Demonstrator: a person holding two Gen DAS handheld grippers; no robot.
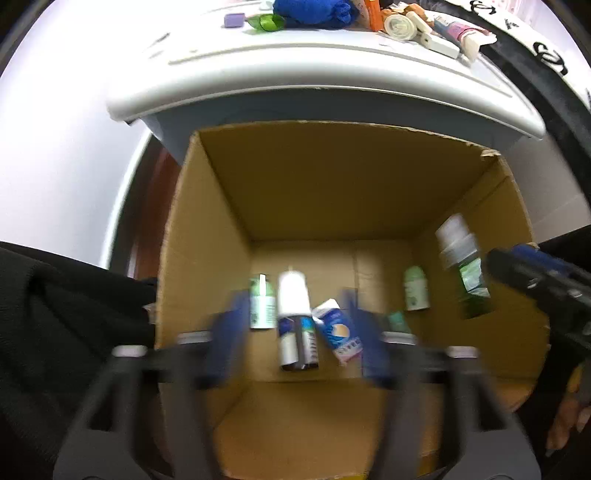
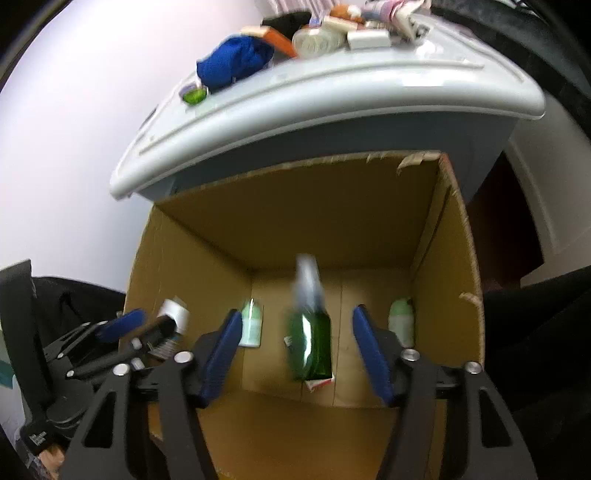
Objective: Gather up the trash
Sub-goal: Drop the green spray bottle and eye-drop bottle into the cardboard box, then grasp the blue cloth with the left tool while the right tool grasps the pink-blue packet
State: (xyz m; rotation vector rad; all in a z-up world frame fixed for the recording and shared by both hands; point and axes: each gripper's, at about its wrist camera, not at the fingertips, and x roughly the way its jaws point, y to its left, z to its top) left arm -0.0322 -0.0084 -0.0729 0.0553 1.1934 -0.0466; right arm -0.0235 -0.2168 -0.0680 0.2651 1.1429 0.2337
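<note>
An open cardboard box (image 1: 207,236) (image 2: 443,236) stands below a white table and holds several bottles and cartons. My left gripper (image 1: 301,339) is open above the box, over a dark bottle with a white cap (image 1: 293,321) that lies on the box floor. My right gripper (image 2: 295,350) is open above the box. A green spray bottle (image 2: 310,332) (image 1: 465,273) is blurred in mid-air between the right fingers (image 2: 369,354), inside the box. Small green-white bottles (image 1: 415,288) (image 2: 400,321) and a blue-white carton (image 1: 338,332) lie on the floor.
The white table (image 1: 314,85) (image 2: 332,107) overhangs the box's far side. On it lie a blue cloth (image 1: 314,13) (image 2: 232,62), a green scrap (image 1: 266,22), a purple cap (image 1: 233,19) and several small boxes and tubes (image 1: 424,33). Dark fabric (image 1: 55,314) lies at the left.
</note>
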